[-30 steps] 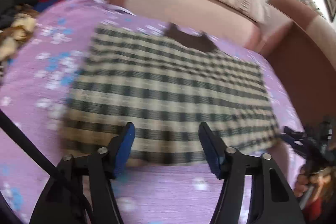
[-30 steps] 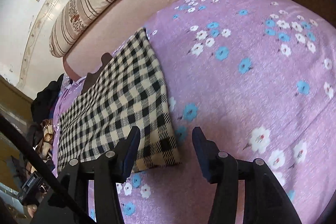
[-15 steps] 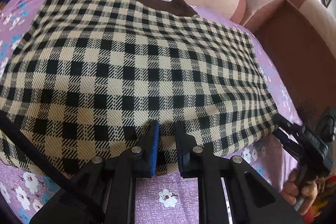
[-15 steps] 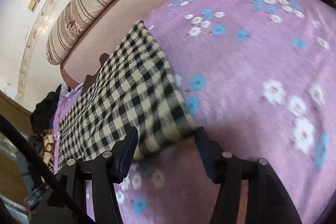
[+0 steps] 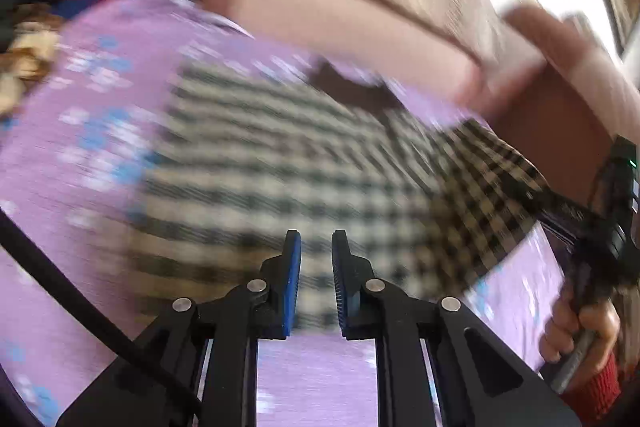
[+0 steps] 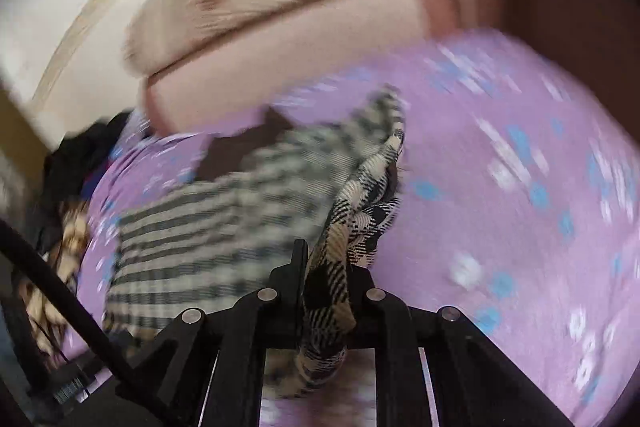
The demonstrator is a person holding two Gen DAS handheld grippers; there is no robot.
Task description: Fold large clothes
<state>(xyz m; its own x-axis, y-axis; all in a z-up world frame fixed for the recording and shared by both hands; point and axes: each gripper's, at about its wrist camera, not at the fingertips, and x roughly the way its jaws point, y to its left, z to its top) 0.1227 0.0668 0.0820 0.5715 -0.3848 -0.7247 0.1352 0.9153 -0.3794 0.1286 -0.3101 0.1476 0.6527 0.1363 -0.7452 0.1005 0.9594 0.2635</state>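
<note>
Black-and-cream checked cloth (image 5: 304, 163) lies on the purple flowered bed (image 5: 80, 131); right tongs (image 6: 326, 267) grip its raised corner, left tongs (image 5: 316, 279) look nearly clenched on its edge. Next, probably carry that corner across.

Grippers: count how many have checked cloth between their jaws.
1. The right gripper is clamped on the black-and-cream checked garment. The left gripper shows a gap between its jaws over the garment's edge; blur hides any contact.

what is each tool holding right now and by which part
The right tool is shut on the checked cloth, gripping its near right corner. The left tool is nearly closed at the cloth's near edge, but a grip cannot be told.
</note>
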